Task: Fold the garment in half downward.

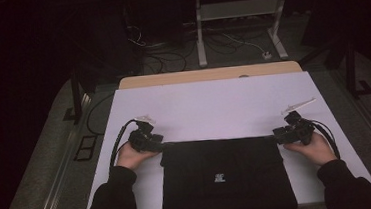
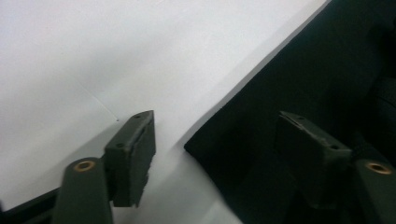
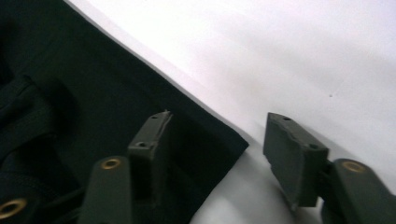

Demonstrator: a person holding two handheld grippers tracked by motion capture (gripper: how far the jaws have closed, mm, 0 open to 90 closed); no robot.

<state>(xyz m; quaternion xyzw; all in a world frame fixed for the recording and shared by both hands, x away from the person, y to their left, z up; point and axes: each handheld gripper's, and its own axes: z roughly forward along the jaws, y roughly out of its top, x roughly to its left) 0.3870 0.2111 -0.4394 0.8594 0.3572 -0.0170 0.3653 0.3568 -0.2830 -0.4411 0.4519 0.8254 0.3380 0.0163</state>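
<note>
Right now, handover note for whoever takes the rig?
Left claw: open, astride the far left corner of the black folded garment, pads not pressing.
Right claw: open, astride the far right corner.
Garment lies flat at the near edge of the white sheet, small white logo up.
Done: both claws placed at the corners.
Left: close on both corners, then probably lift or fold.

Dim lab: white-covered table (image 1: 213, 102), floor cables (image 1: 169, 55), metal stand (image 1: 240, 25) behind.
</note>
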